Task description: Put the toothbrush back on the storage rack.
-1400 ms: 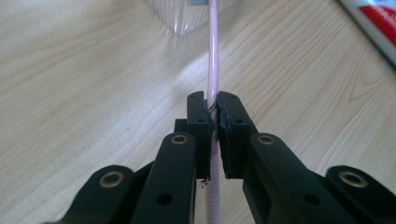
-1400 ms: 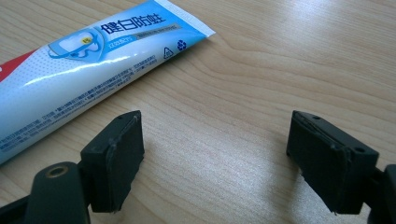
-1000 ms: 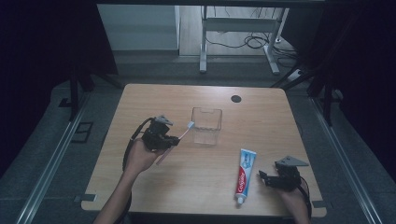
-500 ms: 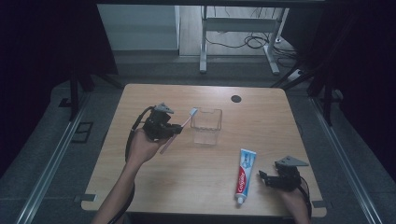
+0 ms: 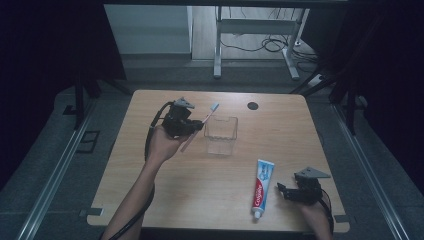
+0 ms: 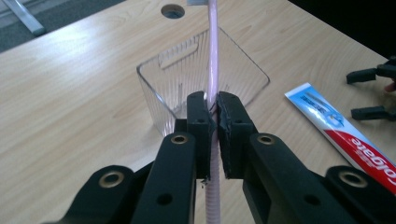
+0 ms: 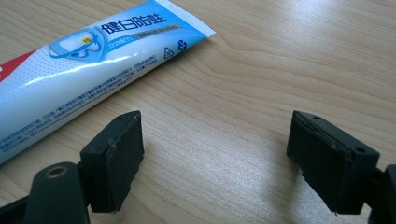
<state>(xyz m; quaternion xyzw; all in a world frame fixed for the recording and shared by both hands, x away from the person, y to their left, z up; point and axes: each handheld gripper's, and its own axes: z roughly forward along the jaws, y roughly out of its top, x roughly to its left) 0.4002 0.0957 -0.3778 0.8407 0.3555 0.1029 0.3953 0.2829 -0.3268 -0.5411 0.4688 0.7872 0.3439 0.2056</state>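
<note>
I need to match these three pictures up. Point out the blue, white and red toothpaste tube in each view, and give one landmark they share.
High view: the blue, white and red toothpaste tube lies lower right of centre, beside the right hand-held gripper.
Left gripper view: at the right edge, right of the clear plastic box.
Right gripper view: upper left, beyond the open jaws.
Shared landmark: the light wooden table.

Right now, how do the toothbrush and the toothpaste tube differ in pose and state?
The toothbrush is clamped in the left gripper and held off the table, above the clear container; the toothpaste tube lies flat on the table, untouched. The toothbrush is thin and pink; the tube is broad, blue, white and red. The right gripper, jaws open, sits beside the tube.
</note>
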